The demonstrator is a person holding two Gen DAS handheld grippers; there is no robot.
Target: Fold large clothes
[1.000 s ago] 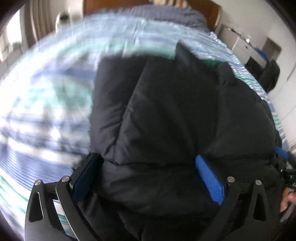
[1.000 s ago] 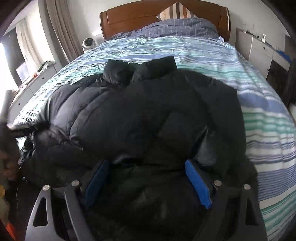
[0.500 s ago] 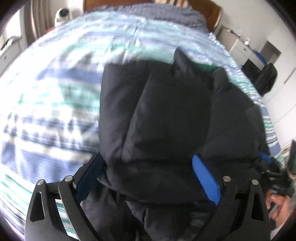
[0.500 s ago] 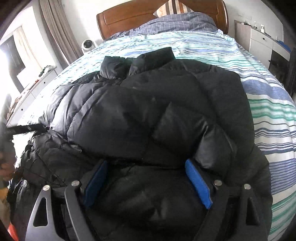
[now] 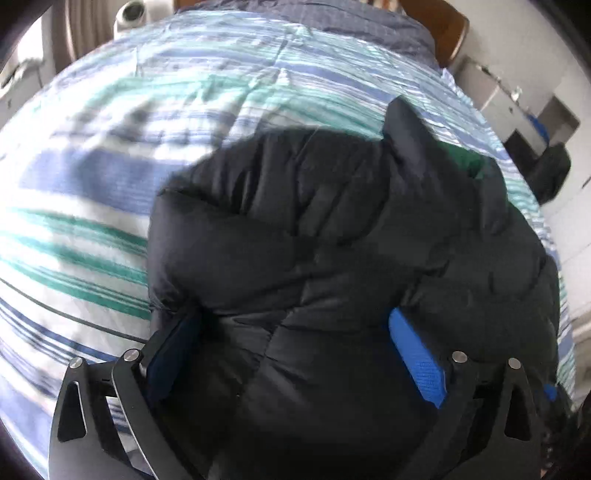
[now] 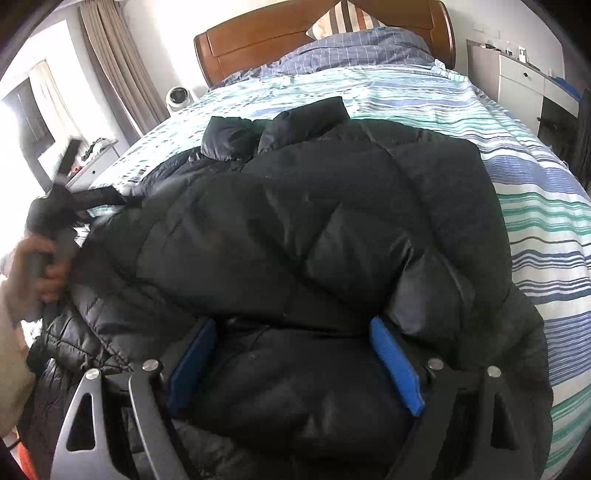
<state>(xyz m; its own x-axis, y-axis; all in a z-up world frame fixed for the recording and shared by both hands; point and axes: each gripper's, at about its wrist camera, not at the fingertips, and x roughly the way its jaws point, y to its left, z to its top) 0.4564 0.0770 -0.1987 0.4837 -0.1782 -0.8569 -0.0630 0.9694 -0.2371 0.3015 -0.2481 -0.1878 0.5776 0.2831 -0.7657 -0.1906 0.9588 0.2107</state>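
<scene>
Blue pads line both pairs of tongs, and black quilted fabric fills the gap between each pair. The right tongs stand wide, with a thick fold of the jacket bulging between the pads; whether the pads press on it or only flank it I cannot tell. The left tongs are also spread wide around a bunched part of the jacket, and here too the pictures do not settle whether the fabric is gripped.

The jacket is a black puffer, lying on the bed near its foot end, its body folded over in puffy layers. Its collar points toward the headboard. In the right wrist view, a hand at the left edge holds the other tool by the jacket's edge.

The bed is covered with a sheet striped in white, blue and green. Further up lie a blue checked duvet and a striped pillow against the wooden headboard. A small white fan stands left of the bed by the curtain, and a white cabinet stands on the right.
</scene>
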